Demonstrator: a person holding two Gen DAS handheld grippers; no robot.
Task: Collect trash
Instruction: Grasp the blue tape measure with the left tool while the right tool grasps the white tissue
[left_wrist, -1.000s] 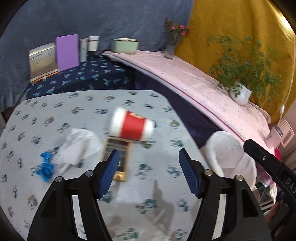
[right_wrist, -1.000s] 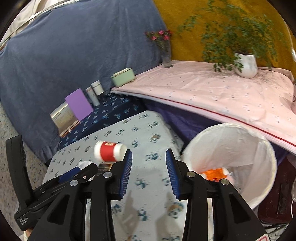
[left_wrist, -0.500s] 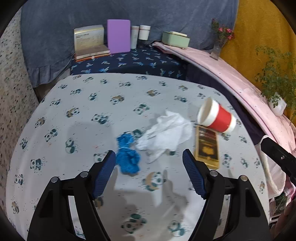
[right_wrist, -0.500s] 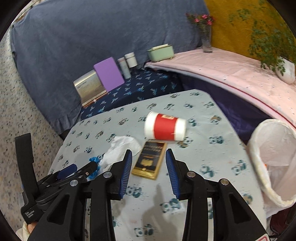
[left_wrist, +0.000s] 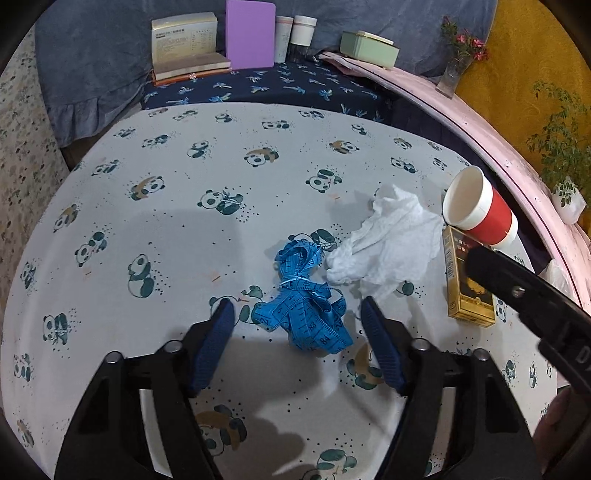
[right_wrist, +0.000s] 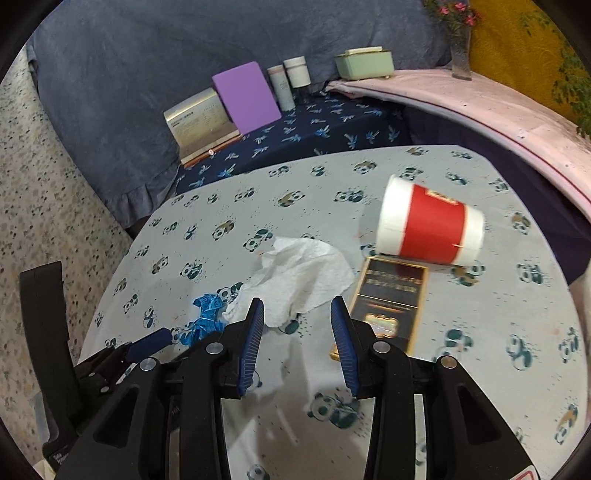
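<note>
On the panda-print table (left_wrist: 166, 229) lie a bundled blue tape measure (left_wrist: 304, 306), a crumpled white tissue (left_wrist: 391, 247), a tipped red and white paper cup (left_wrist: 480, 210) and a black and gold box (left_wrist: 465, 291). My left gripper (left_wrist: 295, 306) straddles the tape measure; its jaws are closing, and the pads stand clear of the tape on both sides. My right gripper (right_wrist: 296, 304) is open just short of the tissue (right_wrist: 303, 273), with nothing between its fingers. The cup (right_wrist: 432, 227) and the box (right_wrist: 391, 299) lie to its right.
Books (left_wrist: 184, 48), a purple pad (left_wrist: 251, 33), two jars (left_wrist: 295, 33) and a green box (left_wrist: 369, 46) stand on the dark blue ledge behind the table. A pink ledge (left_wrist: 498, 147) with a vase and a potted plant runs along the right.
Both views swung left, away from the white bin, onto the table. The left gripper dropped over the blue tape measure and its jaws narrowed. The right gripper came up to the tissue.
</note>
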